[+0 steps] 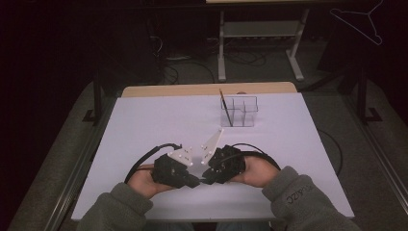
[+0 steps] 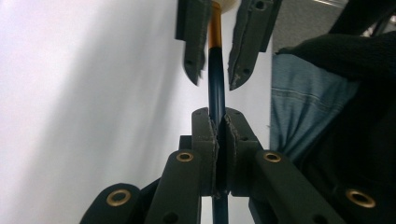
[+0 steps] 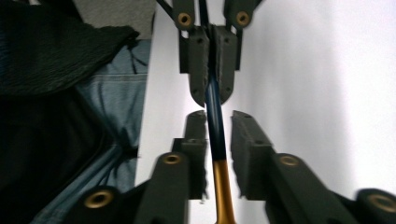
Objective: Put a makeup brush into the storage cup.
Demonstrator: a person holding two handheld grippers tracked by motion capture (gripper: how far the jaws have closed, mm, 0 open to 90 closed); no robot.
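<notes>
Two grippers meet nose to nose low in the middle of the high view, both on the same thing: a thin brush with a dark blue handle and a gold-orange ferrule.

The left gripper (image 2: 217, 122) has its jaws clamped right down on the blue handle of the brush (image 2: 215, 84); in the left gripper view the pads press on it from both sides at the centre of the frame, with no gap showing. The right gripper (image 3: 218, 122) has its jaws a little apart: in the right gripper view the handle runs up between them, with a sliver of daylight on the right side and maybe just grazing the left pad, so it isn't squeezing. The same thing shows at the top of the left gripper view, where the other gripper's jaws sit loose around the gold ferrule.

So the brush hangs just over the white surface (image 1: 144, 125), near the bottom edge of the high view, bridging the two grippers.

Further up, right of centre, a clear divided organizer (image 1: 239, 111) stands with another brush (image 1: 225, 107) leaning in its left compartment.

Writing: the grey sleeve (image 1: 296, 195) at lower right has some lettering, too small and tilted for me to read properly.
</notes>
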